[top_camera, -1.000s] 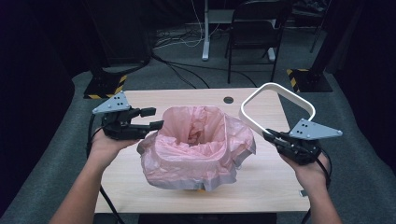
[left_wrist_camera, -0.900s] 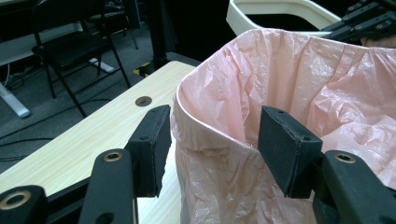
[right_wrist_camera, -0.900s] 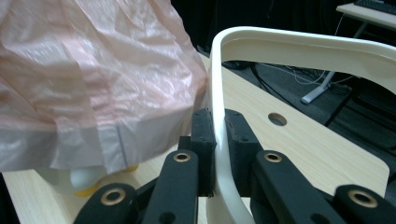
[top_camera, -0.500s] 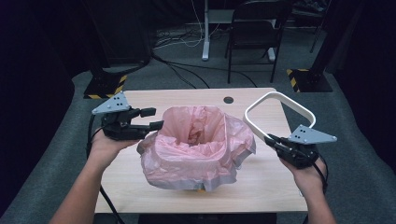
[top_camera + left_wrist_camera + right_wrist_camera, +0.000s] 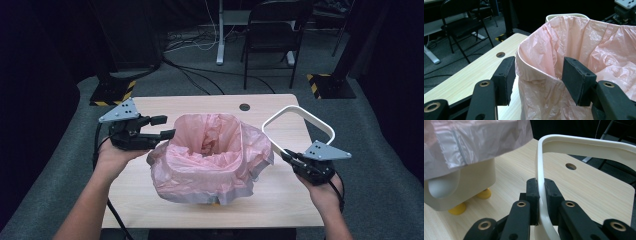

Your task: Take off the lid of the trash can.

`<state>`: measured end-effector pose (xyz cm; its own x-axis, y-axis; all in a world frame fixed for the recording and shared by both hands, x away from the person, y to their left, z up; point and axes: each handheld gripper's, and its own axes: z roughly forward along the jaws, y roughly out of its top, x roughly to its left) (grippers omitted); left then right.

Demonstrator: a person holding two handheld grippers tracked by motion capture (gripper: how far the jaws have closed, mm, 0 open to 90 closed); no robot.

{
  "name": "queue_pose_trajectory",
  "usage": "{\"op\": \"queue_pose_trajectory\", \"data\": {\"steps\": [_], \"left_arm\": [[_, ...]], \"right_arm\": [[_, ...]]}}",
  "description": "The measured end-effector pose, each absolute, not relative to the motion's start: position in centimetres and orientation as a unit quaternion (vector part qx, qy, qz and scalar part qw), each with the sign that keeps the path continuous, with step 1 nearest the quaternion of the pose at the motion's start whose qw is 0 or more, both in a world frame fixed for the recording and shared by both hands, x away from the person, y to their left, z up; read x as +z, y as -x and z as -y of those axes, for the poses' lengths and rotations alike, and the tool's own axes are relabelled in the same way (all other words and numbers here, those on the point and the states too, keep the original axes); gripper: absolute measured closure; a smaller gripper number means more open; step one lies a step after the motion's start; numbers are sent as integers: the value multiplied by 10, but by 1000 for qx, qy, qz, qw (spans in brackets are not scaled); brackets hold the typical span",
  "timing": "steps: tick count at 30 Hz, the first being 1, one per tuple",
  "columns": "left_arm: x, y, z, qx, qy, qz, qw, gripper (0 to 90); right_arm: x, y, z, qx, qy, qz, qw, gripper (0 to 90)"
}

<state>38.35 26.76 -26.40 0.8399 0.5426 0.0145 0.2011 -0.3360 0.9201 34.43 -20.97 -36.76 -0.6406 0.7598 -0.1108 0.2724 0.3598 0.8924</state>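
**Ring held clear of the lined bin**

While the bin (image 5: 212, 165) sits mid-surface with its pink bag (image 5: 210, 150) folded over the rim, the high view shows the left gripper (image 5: 162, 127) at the bin's left edge and the right gripper (image 5: 286, 155) to its right, gripping the near corner of a white ring (image 5: 299, 127) that tilts up and away over the surface (image 5: 200, 102). Against the earlier frames, the right hand has sunk and the ring has come lower, its far side now nearer the surface; the left hand and the bin have not shifted.

In the left gripper view, the fingers (image 5: 576, 80) stand apart, one outside the bin wall and one inside, straddling the bag-covered rim (image 5: 534, 72) without pressing it as far as I can tell. The ring's (image 5: 566, 16) edge peeps up behind the bag.

In the right gripper view, the fingers (image 5: 532, 192) are closed on the thin bar of the ring (image 5: 541, 170). The bin's pale wall (image 5: 476, 175) and yellow feet (image 5: 482, 193) stand just beside, with bag hanging over them.

Risks, as I judge them: the ring is pinched at one corner only, so it may pivot or slip in the grip if it knocks the bin or the surface. Should it be pushed over the rim askew, it could snag or tear the thin bag, or drag the liner down inside. With the left fingers not clamped, the light bin may slide or tip under that push
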Motion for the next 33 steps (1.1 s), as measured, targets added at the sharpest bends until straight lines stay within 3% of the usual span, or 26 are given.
{"op": "queue_pose_trajectory", "data": {"steps": [33], "left_arm": [[-265,-383,-268,161,-797,-231,534,439]], "right_arm": [[-438,-358,218,431,-371,-791,226,830]]}}
